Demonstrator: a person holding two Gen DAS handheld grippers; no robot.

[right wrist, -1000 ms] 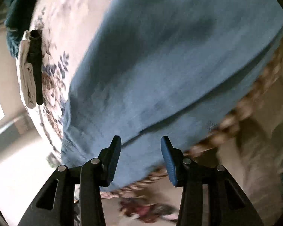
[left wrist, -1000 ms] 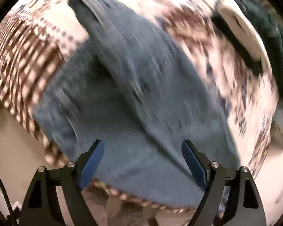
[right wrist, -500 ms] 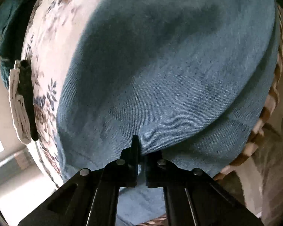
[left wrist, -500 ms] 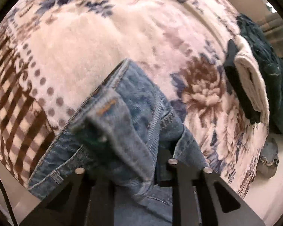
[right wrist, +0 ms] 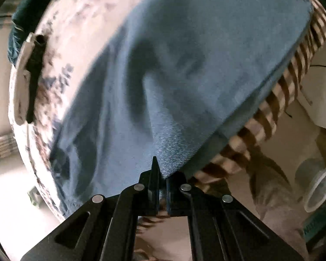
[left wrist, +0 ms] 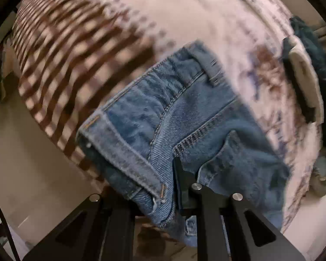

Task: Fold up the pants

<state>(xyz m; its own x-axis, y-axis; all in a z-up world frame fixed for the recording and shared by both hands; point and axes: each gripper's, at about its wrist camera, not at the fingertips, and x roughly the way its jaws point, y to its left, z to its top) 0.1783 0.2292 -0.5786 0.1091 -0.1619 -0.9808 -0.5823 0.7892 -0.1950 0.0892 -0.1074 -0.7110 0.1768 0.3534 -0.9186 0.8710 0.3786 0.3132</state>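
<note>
Denim of the faded blue jeans point(left wrist: 184, 119), thick and floppy, looks best held at seams: left gripper point(left wrist: 163, 187) clamps the waistband, right gripper point(right wrist: 162, 180) pinches leg fabric.

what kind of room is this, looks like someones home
Most likely a bedroom at home: the jeans lie on a plush floral blanket with a brown checked border, other folded clothes sit at its far edge, and bare floor shows beside it.
</note>
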